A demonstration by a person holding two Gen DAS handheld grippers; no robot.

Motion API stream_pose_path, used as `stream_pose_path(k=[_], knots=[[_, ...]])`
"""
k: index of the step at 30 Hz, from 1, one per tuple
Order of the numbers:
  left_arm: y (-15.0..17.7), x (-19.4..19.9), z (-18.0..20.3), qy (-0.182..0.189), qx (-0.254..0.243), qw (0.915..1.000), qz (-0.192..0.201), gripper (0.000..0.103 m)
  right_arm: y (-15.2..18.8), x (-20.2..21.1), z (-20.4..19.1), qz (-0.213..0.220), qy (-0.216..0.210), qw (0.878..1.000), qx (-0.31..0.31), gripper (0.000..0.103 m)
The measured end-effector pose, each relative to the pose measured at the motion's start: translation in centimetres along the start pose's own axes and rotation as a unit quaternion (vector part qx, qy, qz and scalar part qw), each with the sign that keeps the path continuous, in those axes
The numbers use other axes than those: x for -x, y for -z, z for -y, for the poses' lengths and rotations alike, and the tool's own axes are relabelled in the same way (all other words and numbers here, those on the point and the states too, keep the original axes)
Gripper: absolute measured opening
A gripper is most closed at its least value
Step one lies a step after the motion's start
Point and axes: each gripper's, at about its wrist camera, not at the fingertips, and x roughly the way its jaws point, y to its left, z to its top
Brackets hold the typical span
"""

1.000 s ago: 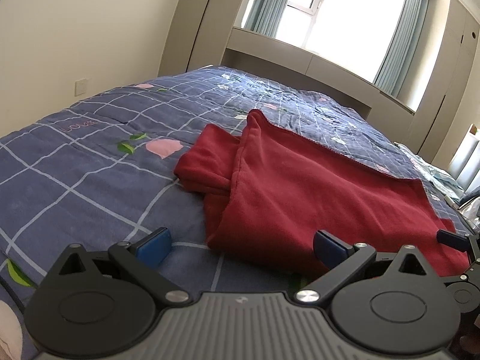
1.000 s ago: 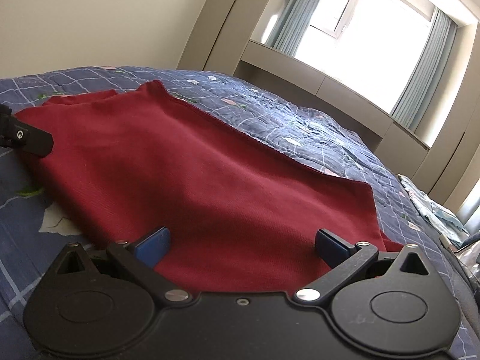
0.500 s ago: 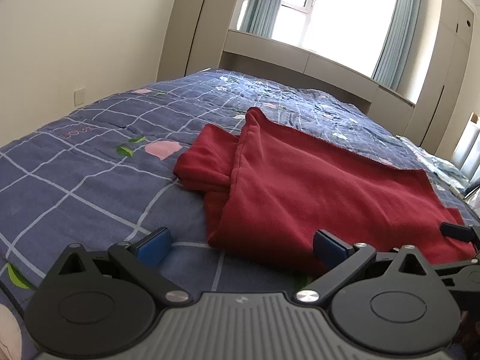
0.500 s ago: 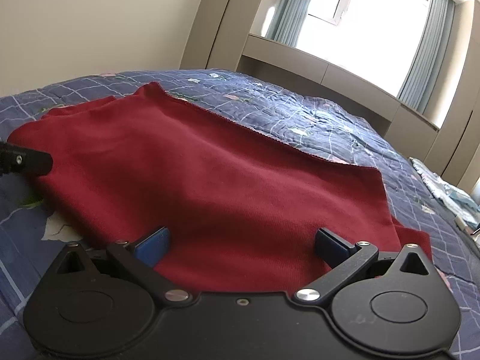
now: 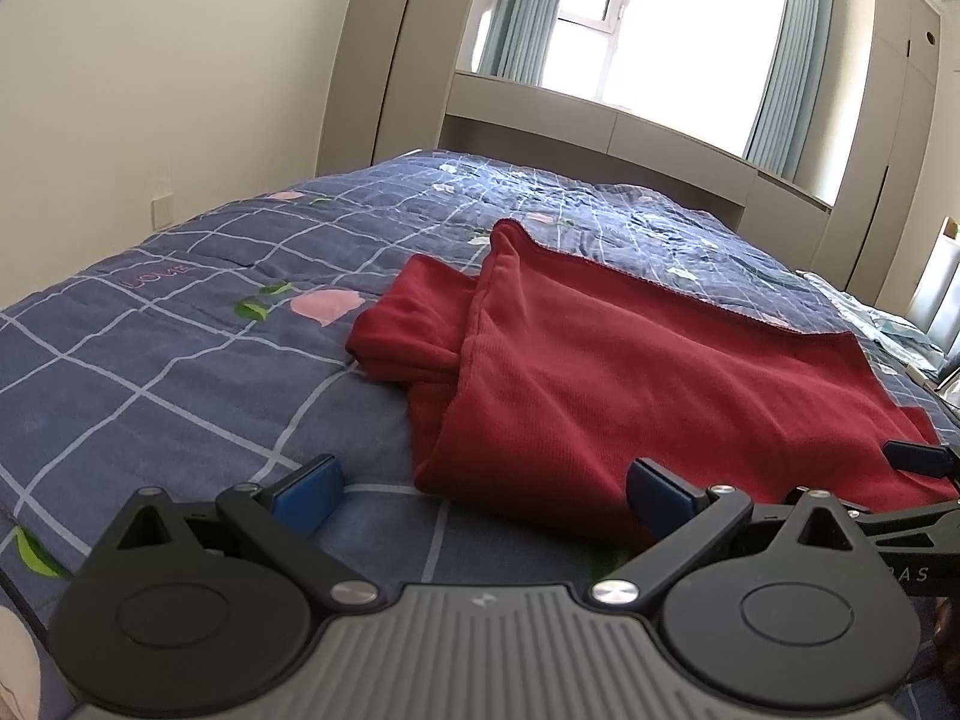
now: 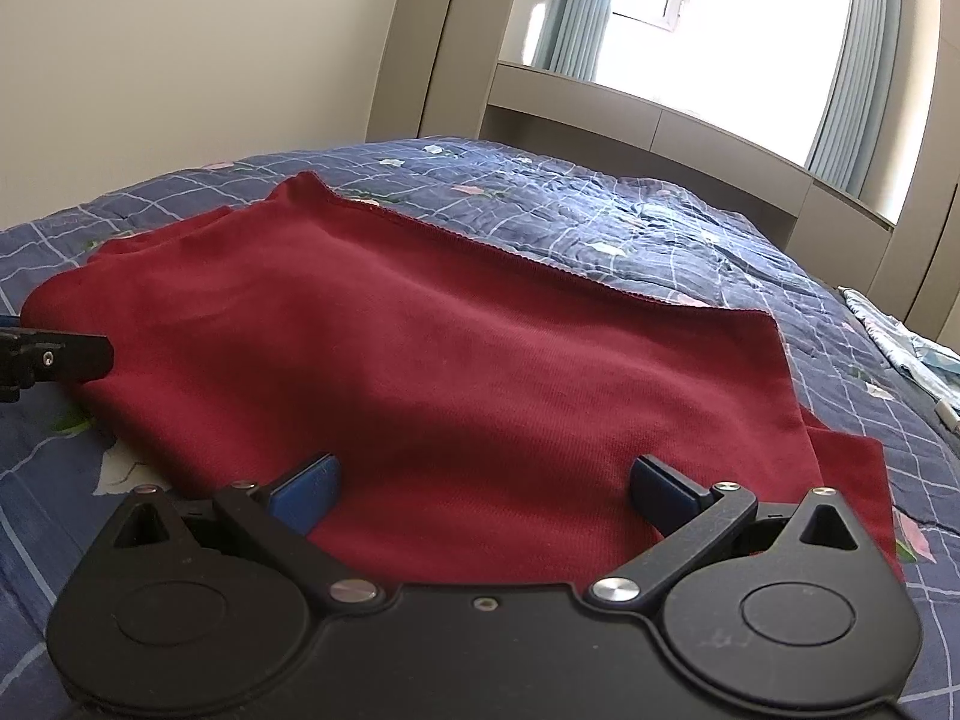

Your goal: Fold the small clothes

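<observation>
A dark red garment [image 5: 630, 372] lies folded over on the blue checked quilt [image 5: 180, 360], with a bunched part sticking out at its left. It fills the middle of the right wrist view [image 6: 456, 348]. My left gripper [image 5: 480, 489] is open and empty, just before the garment's near left corner. My right gripper [image 6: 483, 489] is open and empty over the garment's near edge. The right gripper's finger shows at the right edge of the left wrist view [image 5: 918, 456]. The left gripper's finger shows at the left edge of the right wrist view [image 6: 54, 354].
The bed runs back to a beige headboard ledge [image 5: 600, 132] under a bright window [image 5: 672, 18]. A wall [image 5: 150, 90] borders the bed on the left. Light blue fabric [image 6: 918, 354] lies at the bed's right edge. Wardrobes [image 5: 888, 150] stand at the right.
Both grippers have tilted upward and drawn slightly back, so more wall and window show. The garment lies as before. Both grippers stay open.
</observation>
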Motion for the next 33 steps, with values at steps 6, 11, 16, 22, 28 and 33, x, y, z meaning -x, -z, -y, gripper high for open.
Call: stream_pose_path(k=[6, 11, 16, 22, 28, 33], knots=[[0.0, 0.5, -1.1, 0.021, 0.03, 0.9993, 0.012, 0.103, 0.0, 0.1, 0.3, 0.001, -0.006, 1.0, -0.006, 0.102], [-0.1, 1.6, -3.1, 0.063, 0.131, 0.9887, 0.034, 0.103, 0.1, 0.2, 0.8, 0.003, -0.017, 1.0, -0.019, 0.103], [-0.8, 1.7, -3.3, 0.077, 0.175, 0.9813, 0.024, 0.102, 0.0, 0.2, 0.9, 0.004, -0.021, 0.999, -0.024, 0.103], [-0.7, 1.0, -2.9, 0.093, 0.234, 0.9678, -0.012, 0.093, 0.1, 0.2, 1.1, 0.004, -0.024, 0.999, -0.026, 0.103], [-0.7, 0.5, -3.1, 0.075, 0.273, 0.9589, -0.014, 0.083, 0.1, 0.3, 1.3, 0.006, -0.031, 0.999, -0.035, 0.103], [-0.6, 0.4, -2.6, 0.054, 0.264, 0.9629, -0.005, 0.068, 0.2, 0.3, 1.6, 0.007, -0.037, 0.998, -0.042, 0.103]])
